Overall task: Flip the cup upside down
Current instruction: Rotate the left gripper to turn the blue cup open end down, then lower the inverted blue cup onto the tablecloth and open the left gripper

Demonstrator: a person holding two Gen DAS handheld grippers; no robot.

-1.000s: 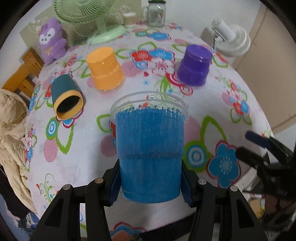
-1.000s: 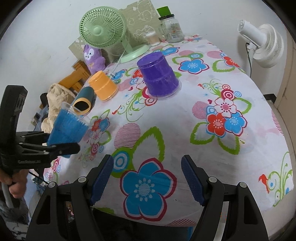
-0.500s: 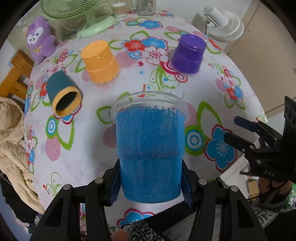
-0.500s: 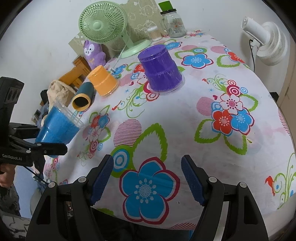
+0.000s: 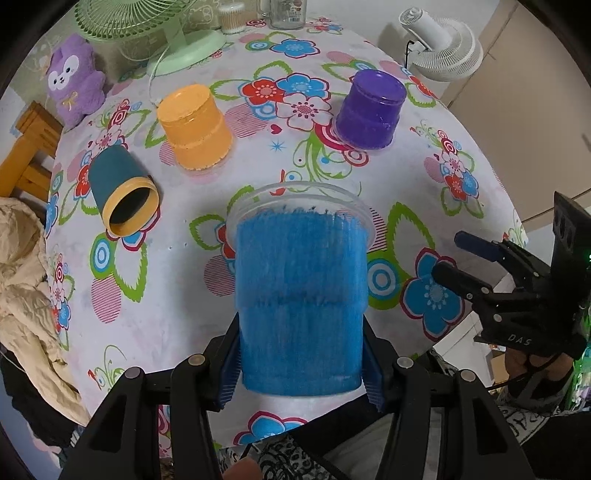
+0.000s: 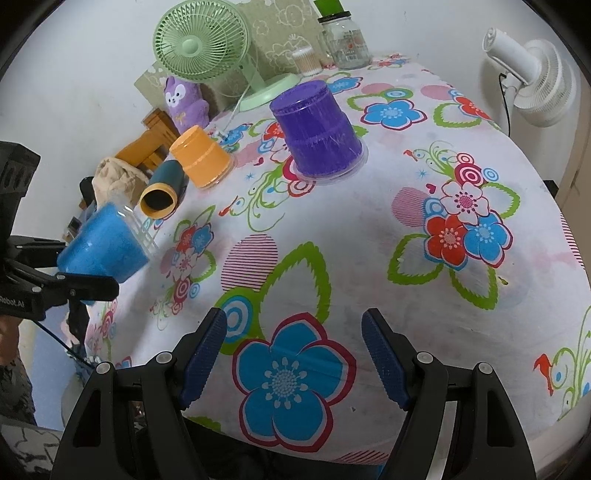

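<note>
Over the near edge of the bench (image 5: 177,295), left wrist view: the left hand-held gripper (image 5: 301,363) clamps the blue cup (image 5: 301,295) low on its sides, one pad on each flank. Cup held above the floral cloth, base toward the camera, clear rim pointing away. Beyond it on the cloth: orange cup (image 5: 194,127) upside down, purple cup (image 5: 371,110) upside down, well apart from each other. Teal cup (image 5: 122,192) lies on its side, yellow-rimmed mouth toward the camera, just beside the orange one. Far end of the bench: green fan (image 5: 159,33), purple plush (image 5: 75,92), a glass jar (image 5: 286,13). White fan (image 5: 443,48) stands off the bench to the right. Wooden chair (image 5: 27,155) and beige fabric (image 5: 26,295) at left. Right hand-held gripper (image 5: 469,262) visible at right, off the bench edge.

Right wrist view: right hand-held gripper (image 6: 295,354) spread wide, nothing between its blue pads, hanging over the near cloth with a large blue flower below. Blue cup (image 6: 105,247) at far left, tilted, off the bench's left edge, pinched in the left hand-held gripper (image 6: 85,280). Purple cup (image 6: 316,129) mid-bench; orange cup (image 6: 201,157) and teal cup (image 6: 162,190) to its left. Green fan (image 6: 201,44), plush (image 6: 186,103), jar (image 6: 345,42) at the back against a white wall. White fan (image 6: 535,81) at right.
</note>
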